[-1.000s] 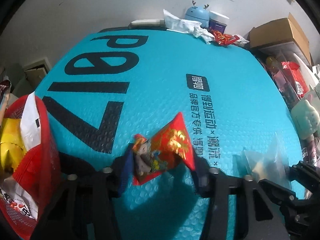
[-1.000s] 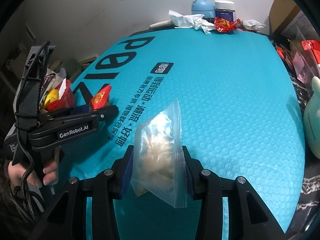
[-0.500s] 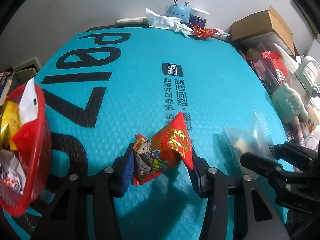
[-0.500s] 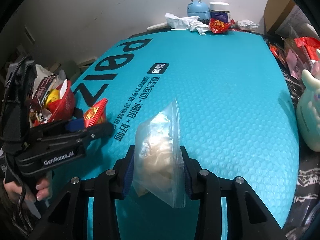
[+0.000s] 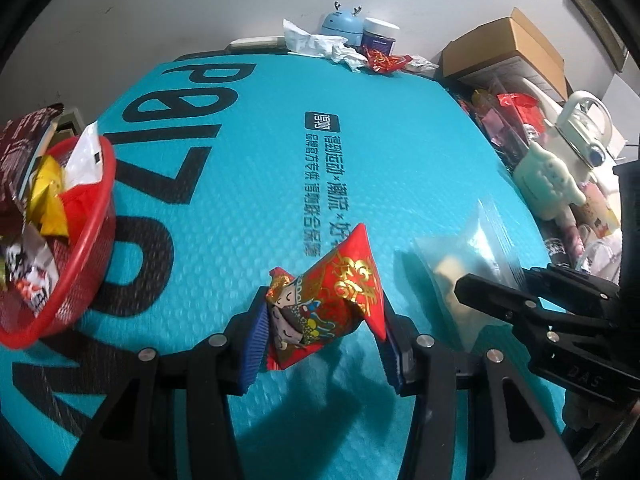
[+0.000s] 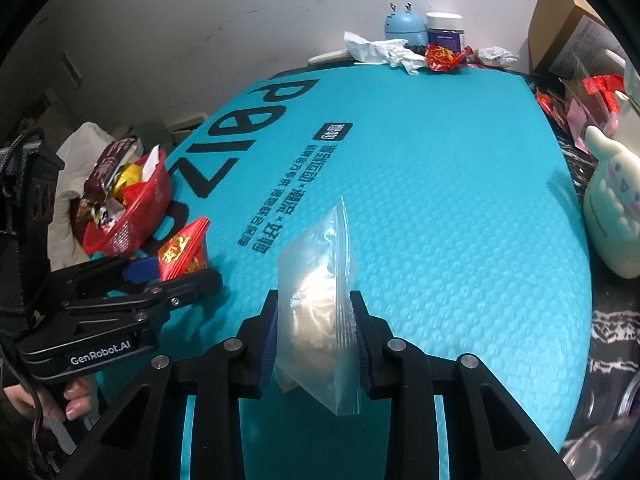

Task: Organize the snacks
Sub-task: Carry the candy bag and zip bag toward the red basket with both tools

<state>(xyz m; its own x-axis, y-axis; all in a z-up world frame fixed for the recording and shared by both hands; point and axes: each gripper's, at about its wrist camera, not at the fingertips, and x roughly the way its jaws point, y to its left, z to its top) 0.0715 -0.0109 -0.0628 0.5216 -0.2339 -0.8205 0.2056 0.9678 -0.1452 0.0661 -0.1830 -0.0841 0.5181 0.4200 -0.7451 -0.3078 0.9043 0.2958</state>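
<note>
the teal mat (image 6: 440,200) lies wide and bare through its middle, its far edge crowded by crumpled white paper (image 6: 380,50), a blue deer-eared gadget (image 6: 404,26), a dark jar (image 6: 444,30) and a red wrapper (image 6: 442,56). the mat's right edge is hemmed in by a cream plush toy (image 6: 616,216) and a cardboard box (image 5: 508,48) with loose packets below it.

the left gripper (image 5: 324,332) is closed on a red packet with gold lettering and a cartoon figure (image 5: 328,296), pinched between its blue pads and held clear above the mat. the right gripper (image 6: 316,336) is closed on a clear zip bag of pale pieces (image 6: 316,312), the bag standing upright between the pads and poking above them.

a red basket (image 5: 76,264) stuffed with snack packs sits on the mat's left edge, to the left of the red packet and apart from it. the two grippers are side by side, near each other over the mat's near part.
</note>
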